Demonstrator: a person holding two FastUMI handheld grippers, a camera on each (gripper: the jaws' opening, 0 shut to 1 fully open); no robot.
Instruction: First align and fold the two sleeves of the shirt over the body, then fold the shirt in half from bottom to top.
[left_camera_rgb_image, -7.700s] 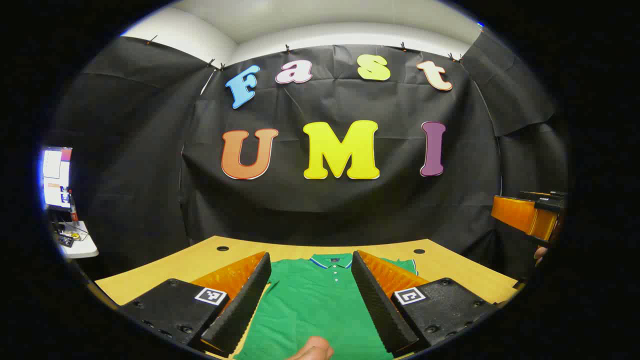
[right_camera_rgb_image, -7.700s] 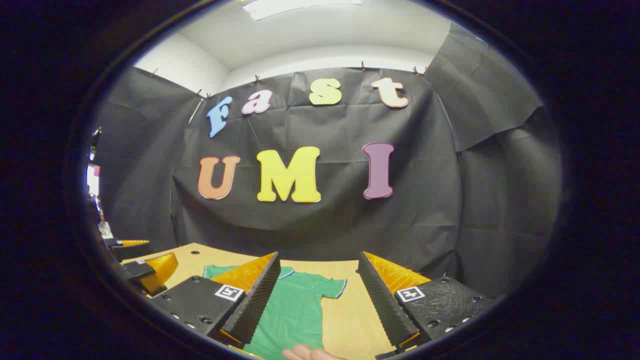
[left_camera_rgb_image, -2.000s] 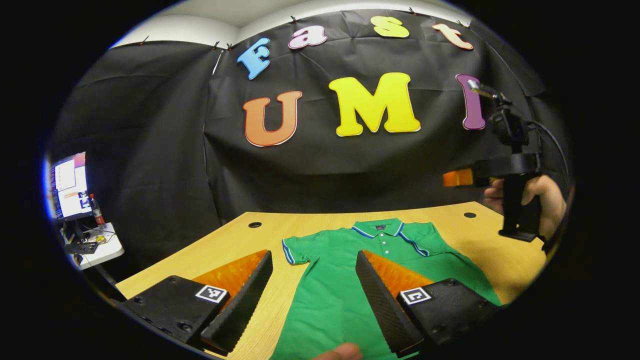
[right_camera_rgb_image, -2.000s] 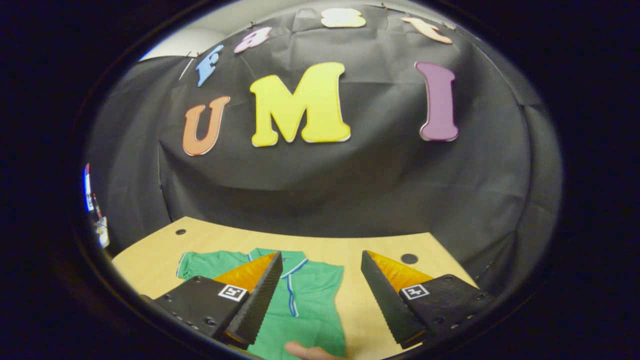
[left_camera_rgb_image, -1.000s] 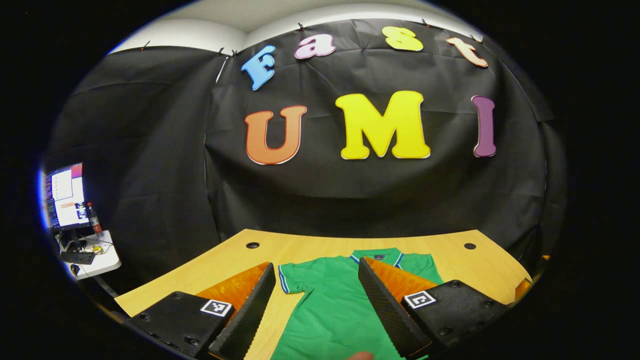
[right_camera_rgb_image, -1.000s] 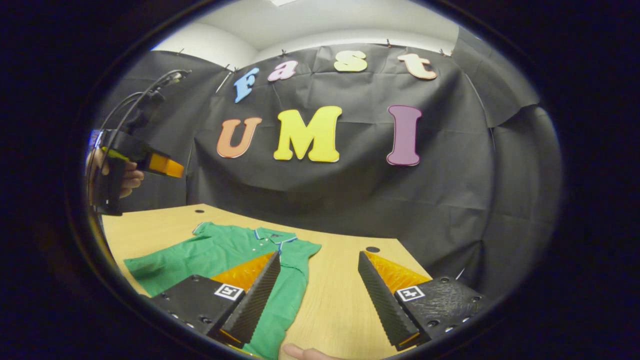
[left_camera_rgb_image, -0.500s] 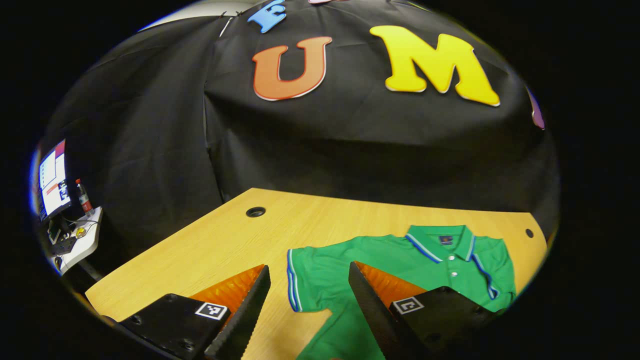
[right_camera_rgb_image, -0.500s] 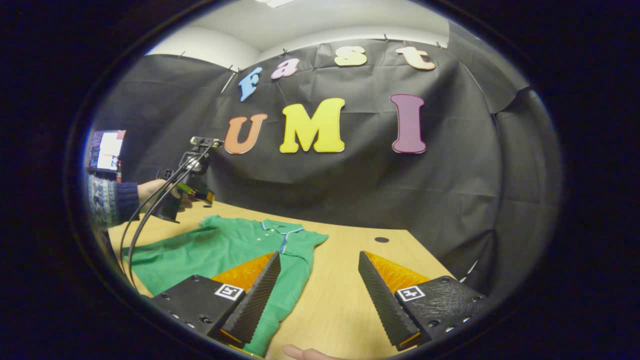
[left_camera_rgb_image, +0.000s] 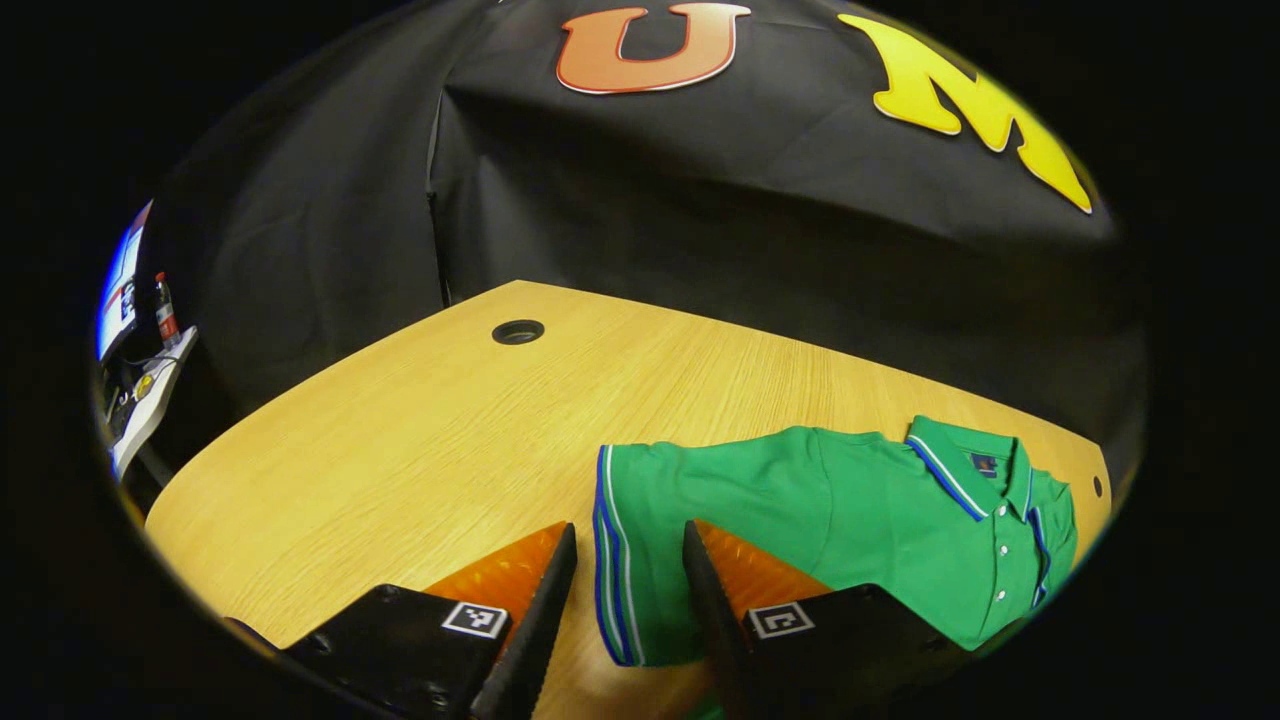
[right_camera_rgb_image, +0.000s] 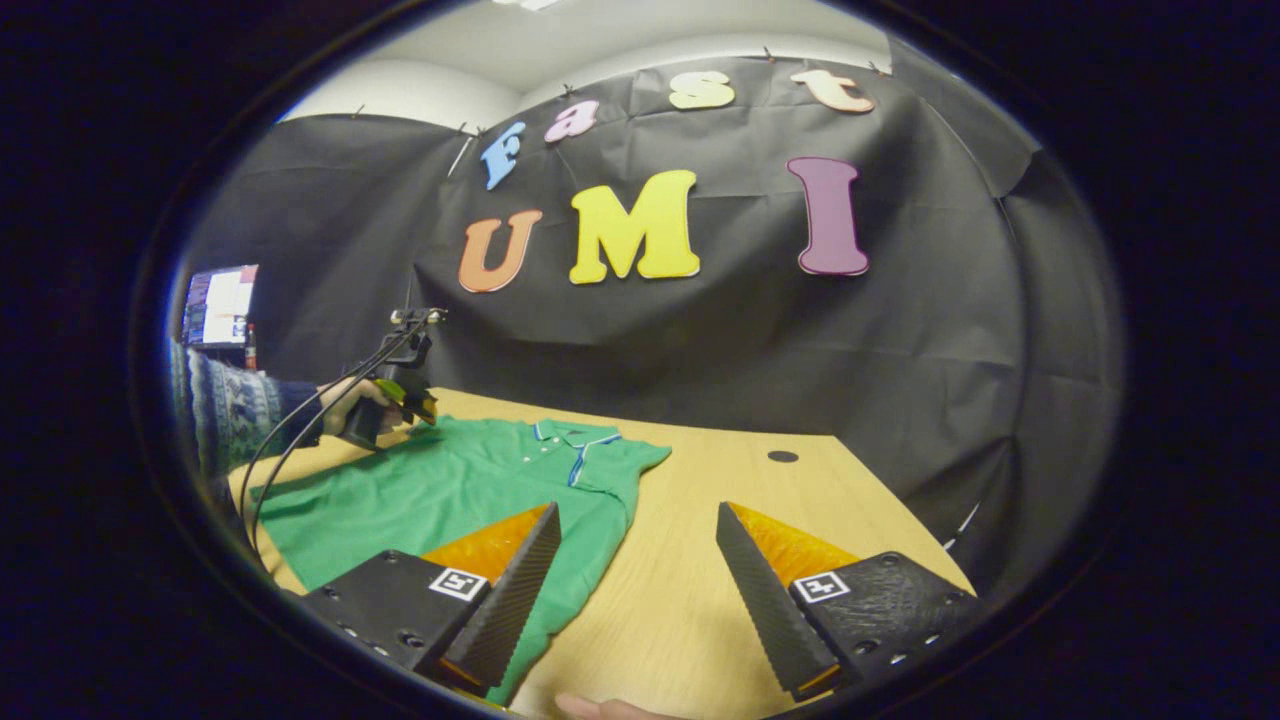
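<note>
Green knit shirt (left_camera_rgb_image: 850, 520): soft, light. My left claw (left_camera_rgb_image: 620, 620) straddles the sleeve cuff (left_camera_rgb_image: 612, 560), spread; grip there.

Left gripper view sits low, close over shirt (left_camera_rgb_image: 820, 520) sleeve; right gripper view farther back; both share shirt, table (right_camera_rgb_image: 700, 570).

The shirt's (left_camera_rgb_image: 830, 520) hem runs out of the left gripper view; whether the left gripper (left_camera_rgb_image: 622, 610) touches the sleeve (left_camera_rgb_image: 625, 560) is unclear.
</note>
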